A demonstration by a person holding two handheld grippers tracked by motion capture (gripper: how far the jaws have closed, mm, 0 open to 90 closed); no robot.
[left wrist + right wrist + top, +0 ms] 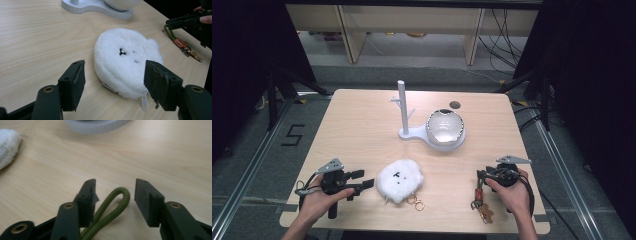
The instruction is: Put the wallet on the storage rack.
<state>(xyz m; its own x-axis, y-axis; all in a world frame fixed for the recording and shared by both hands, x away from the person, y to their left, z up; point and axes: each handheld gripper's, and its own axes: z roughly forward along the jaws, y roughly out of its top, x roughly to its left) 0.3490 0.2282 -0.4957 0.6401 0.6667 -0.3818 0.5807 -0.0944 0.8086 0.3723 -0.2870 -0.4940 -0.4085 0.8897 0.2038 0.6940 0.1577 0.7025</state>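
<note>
Lying flat on the table (362,125) near its front edge, the white fluffy pouch (400,180) sits between the two hands, closer to the left gripper (362,181). Roughly round, the pouch has no marked long axis; its zipper pull (144,103) points toward the left gripper, and gold rings (416,202) trail from its near side toward the person. In the left gripper view, the jaws stand wide apart on either side of the pouch's near edge, not touching it.

The right gripper (481,175) hovers over the green cord keychain (479,196), which runs lengthwise from the jaws back toward the table's front edge, its looped end (120,195) pointing away from the person. In the right gripper view, the loop lies between the half-parted jaws; it sits close against the left one, but whether that pad touches it is hard to tell, and the other pad stands clear.

The keychain's small brown charm (486,214) at the near end is too small to make out. The right hand (512,192) covers part of the cord. Behind, a white stand (404,107) with pegs shares a base with a bowl (445,125).
</note>
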